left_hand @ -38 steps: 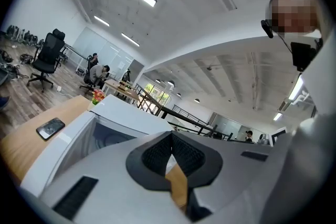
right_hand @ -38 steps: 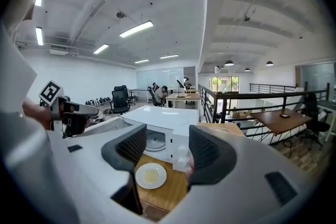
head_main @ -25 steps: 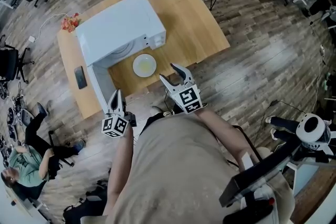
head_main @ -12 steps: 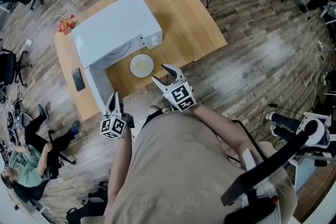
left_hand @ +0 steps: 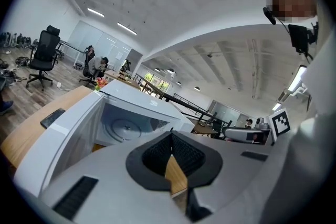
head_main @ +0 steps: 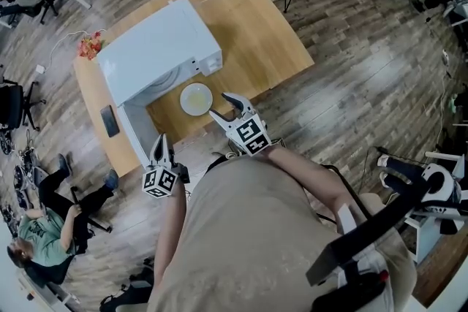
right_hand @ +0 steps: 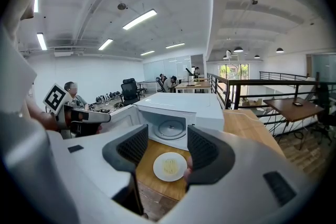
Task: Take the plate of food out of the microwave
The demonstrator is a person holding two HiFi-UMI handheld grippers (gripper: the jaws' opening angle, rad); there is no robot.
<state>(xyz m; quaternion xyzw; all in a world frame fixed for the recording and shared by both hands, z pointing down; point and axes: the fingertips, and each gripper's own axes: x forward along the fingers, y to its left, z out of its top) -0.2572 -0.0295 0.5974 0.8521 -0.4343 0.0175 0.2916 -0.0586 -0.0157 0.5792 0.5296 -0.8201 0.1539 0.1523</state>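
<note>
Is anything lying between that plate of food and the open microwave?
Nothing: only bare wooden tabletop separates the plate from the microwave, clearest in the right gripper view.

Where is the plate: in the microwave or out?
Out. The plate lies on the wooden table before the open microwave; inside, only the bare turntable shows.

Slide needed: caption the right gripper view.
Open right gripper frames the plate of food on the wooden table, before the open microwave.

Head view looks steeply down; both gripper views face, seemingly from nearby, the shared microwave (head_main: 157, 47)
</note>
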